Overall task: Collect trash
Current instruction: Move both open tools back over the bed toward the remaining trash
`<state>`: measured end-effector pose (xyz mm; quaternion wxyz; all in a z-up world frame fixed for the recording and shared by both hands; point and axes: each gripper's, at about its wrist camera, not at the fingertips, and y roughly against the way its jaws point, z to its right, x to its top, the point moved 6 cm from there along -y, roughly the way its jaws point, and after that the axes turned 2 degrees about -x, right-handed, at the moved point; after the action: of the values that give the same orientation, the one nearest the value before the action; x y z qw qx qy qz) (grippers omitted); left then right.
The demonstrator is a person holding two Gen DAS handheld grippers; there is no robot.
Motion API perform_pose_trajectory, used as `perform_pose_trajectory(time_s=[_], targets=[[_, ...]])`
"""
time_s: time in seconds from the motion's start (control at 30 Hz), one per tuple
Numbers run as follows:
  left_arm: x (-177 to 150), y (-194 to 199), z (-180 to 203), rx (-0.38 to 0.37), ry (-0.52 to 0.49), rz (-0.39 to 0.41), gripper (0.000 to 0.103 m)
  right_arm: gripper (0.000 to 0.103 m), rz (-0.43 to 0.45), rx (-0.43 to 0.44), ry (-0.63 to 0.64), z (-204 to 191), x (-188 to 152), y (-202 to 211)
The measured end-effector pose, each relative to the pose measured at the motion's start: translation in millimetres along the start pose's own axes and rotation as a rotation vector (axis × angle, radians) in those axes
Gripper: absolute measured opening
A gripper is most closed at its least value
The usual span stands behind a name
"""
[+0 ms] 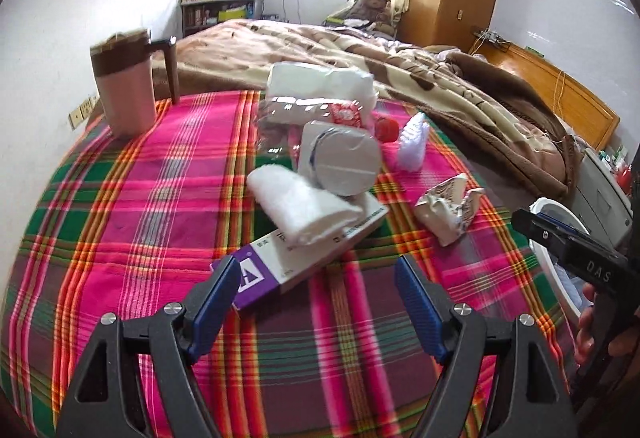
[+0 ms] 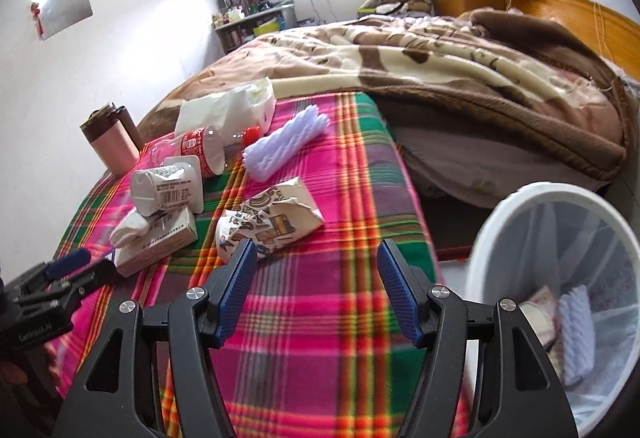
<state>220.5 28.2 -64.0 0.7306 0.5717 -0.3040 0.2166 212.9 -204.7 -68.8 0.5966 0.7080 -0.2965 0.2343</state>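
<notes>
Left wrist view, going left to right: a pink mug (image 1: 126, 93) stands upper left on the plaid blanket (image 1: 120, 205). Mid-frame there's a pile – tissue pack (image 1: 320, 79), clear bottle (image 1: 308, 117), a white cup (image 1: 340, 161) on its side, a rolled white cloth (image 1: 300, 209) lying on a purple-and-white box (image 1: 280, 270). Right of that sits a crumpled paper cup (image 1: 448, 207), with a white brush (image 1: 414, 145) above it.

The left gripper (image 1: 316, 302) is spread wide, nothing between the pads, its left pad right by the box's purple end.

Right wrist view: the right gripper (image 2: 314, 290) is spread too and empty – the crumpled cup (image 2: 268, 222) lies just beyond its left pad. The white trash bin (image 2: 556, 278) sits lower right with some trash already inside.
</notes>
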Motion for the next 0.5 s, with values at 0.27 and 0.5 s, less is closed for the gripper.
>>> perform_pose_trajectory(time_s=[0.27,0.5], targets=[[6,-14,-10,0.005,-0.031,-0.022,0.081,0.069,-0.043,0.007,-0.017,-15,10,-26],[10,-28,-12,-0.007,-0.056,-0.045,0.081,0.069,-0.08,-0.016,-0.082,-17,17,-46]])
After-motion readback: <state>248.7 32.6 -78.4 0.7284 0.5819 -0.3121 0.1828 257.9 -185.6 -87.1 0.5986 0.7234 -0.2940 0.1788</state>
